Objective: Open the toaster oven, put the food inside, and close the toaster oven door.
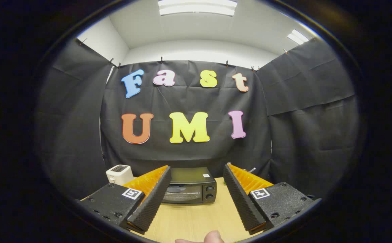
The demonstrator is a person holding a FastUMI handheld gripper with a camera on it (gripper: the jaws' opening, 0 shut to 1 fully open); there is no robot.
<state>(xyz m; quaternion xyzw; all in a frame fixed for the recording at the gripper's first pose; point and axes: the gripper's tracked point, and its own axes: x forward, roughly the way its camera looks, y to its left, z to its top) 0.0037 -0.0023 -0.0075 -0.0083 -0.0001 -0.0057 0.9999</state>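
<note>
A black toaster oven (191,189) stands at the back of the wooden table (196,219), its glass door closed and two knobs on its right side. My gripper (196,175) is open and held above the table, well short of the oven. Its two fingers (152,199) have black ribbed pads and orange backs, and nothing is between them. The oven shows in the gap between the fingers, beyond their tips. No food is visible from here.
A small white toaster (119,173) sits to the left of the oven, behind the left finger. A thin metal object (251,169) pokes up behind the right finger. A fingertip of a person (213,237) shows at the near table edge.
</note>
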